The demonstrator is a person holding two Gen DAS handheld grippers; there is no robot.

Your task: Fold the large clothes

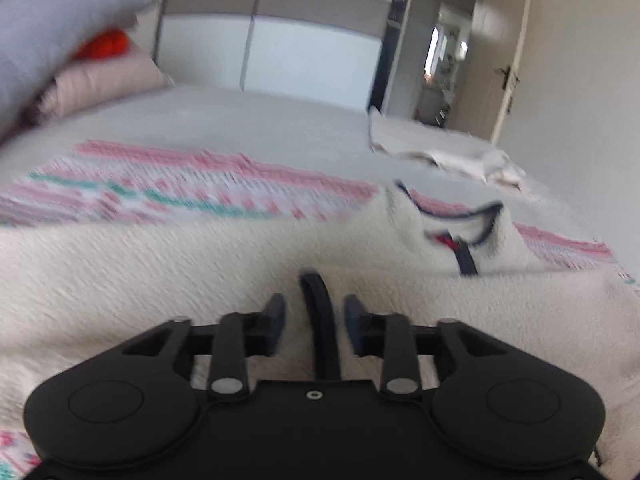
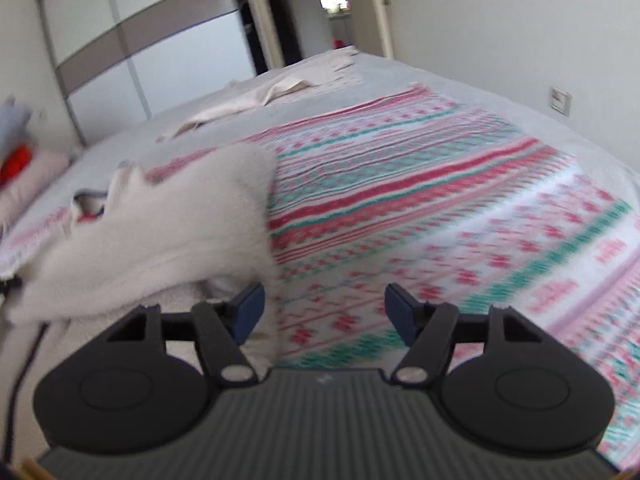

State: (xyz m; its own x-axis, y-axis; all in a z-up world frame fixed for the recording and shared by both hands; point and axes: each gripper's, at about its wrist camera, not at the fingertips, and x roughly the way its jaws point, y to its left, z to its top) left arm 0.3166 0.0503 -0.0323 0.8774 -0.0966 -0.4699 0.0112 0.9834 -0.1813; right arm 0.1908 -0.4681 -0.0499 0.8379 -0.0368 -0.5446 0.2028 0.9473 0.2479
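A cream fleece jacket [image 1: 200, 272] with navy trim and a zipped collar [image 1: 464, 240] lies spread on a pink and green patterned blanket [image 1: 192, 188] on the bed. My left gripper [image 1: 315, 314] hovers low over the fleece. Its jaws are apart, and a navy trim strip [image 1: 320, 320] runs between them with a gap on each side. In the right wrist view the fleece [image 2: 160, 232] lies folded over at the left. My right gripper [image 2: 325, 312] stands open over the blanket [image 2: 440, 208], just right of the fleece's edge, with nothing between its fingers.
A crumpled beige cloth [image 1: 448, 156] lies at the far end of the bed. Pillows [image 1: 100, 80] and a grey cushion [image 1: 48, 32] are stacked at the left. A sliding wardrobe [image 1: 280, 48] and an open door [image 1: 508, 72] stand beyond the bed.
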